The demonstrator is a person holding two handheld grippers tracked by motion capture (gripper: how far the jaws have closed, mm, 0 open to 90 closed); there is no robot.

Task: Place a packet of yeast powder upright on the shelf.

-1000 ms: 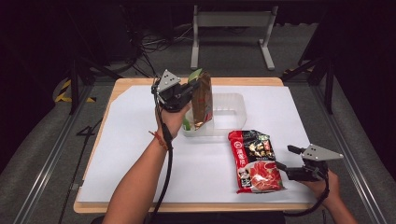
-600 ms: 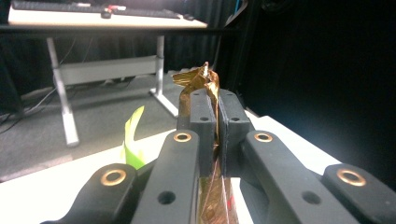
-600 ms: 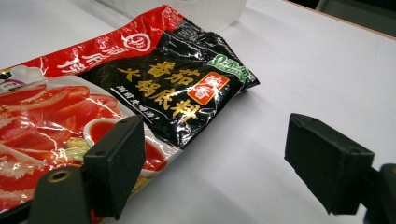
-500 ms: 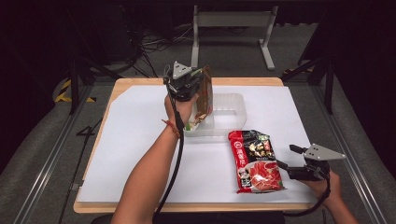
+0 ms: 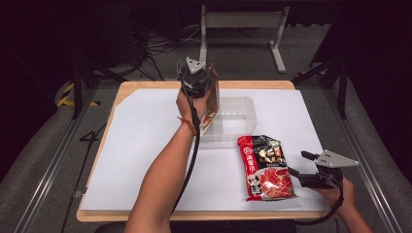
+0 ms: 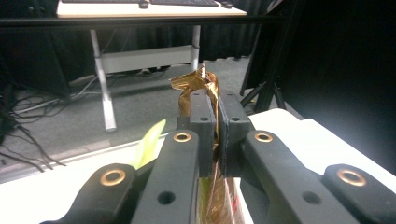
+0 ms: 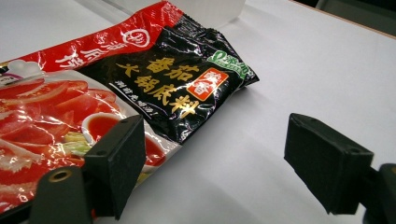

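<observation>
On the left side I have the left gripper (image 5: 208, 90) raised over the far part of the table (image 5: 145, 87), with my forearm reaching up from the near edge across the white sheet (image 5: 141, 145) that covers the tabletop. Its jaws are pressed together on the top edge of a brown and gold packet (image 5: 212, 104), which hangs down from them more or less upright, its lower end at the left wall of the clear plastic tub (image 5: 238, 119). In the left gripper view I see the two pads clamped tight on the crinkled gold seal of the packet (image 6: 205, 84), which sticks up just past the tips, and a pale green strip shows to the left of the jaws. The tub sits just right of the packet, open side up, near the middle of the table toward the far edge. Moving right and nearer to me, a red and black pouch (image 5: 266, 167) printed with sliced tomatoes lies flat on the sheet, just in front of the tub and apart from it. At the far right, the right gripper (image 5: 297, 174) rests low near the table's front corner, beside the pouch's right edge. In the right gripper view its jaws are spread wide, one pad just over the edge of the pouch (image 7: 140, 88), the other over bare sheet, pinching nothing.
</observation>
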